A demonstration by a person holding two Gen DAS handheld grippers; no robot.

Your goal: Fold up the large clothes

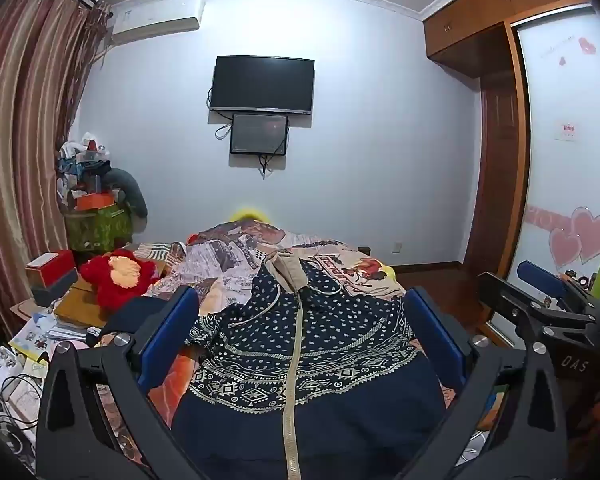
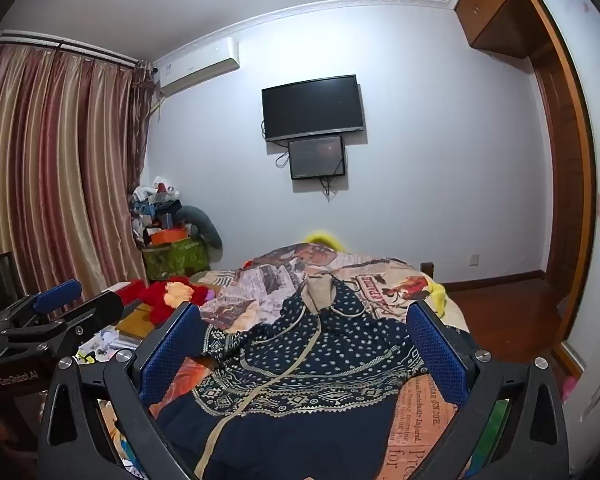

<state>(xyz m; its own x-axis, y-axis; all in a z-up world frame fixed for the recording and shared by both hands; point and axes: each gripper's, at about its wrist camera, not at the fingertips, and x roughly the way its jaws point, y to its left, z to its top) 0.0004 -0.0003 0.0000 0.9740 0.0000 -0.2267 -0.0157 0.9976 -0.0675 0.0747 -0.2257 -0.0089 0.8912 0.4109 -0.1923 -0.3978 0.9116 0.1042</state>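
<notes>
A dark navy zip hoodie point(image 1: 312, 360) with white dots, patterned bands and a beige zipper lies spread on the bed, its beige-lined hood point(image 1: 288, 272) at the far end. It also shows in the right wrist view point(image 2: 300, 368). My left gripper point(image 1: 300, 344) is open and empty, its blue pads point(image 1: 168, 336) standing wide apart above the hoodie. My right gripper point(image 2: 304, 348) is open and empty too, above the hoodie's right part. The right gripper also shows at the right edge of the left wrist view point(image 1: 540, 300), and the left gripper at the left edge of the right wrist view point(image 2: 52, 312).
The bed has a printed newspaper-pattern cover point(image 2: 416, 416). A red plush toy point(image 1: 116, 280), boxes and papers point(image 1: 40, 332) crowd the left side. A pile of clutter point(image 1: 92, 200) stands by the curtain point(image 1: 24, 160). A wardrobe point(image 1: 572, 160) is at the right.
</notes>
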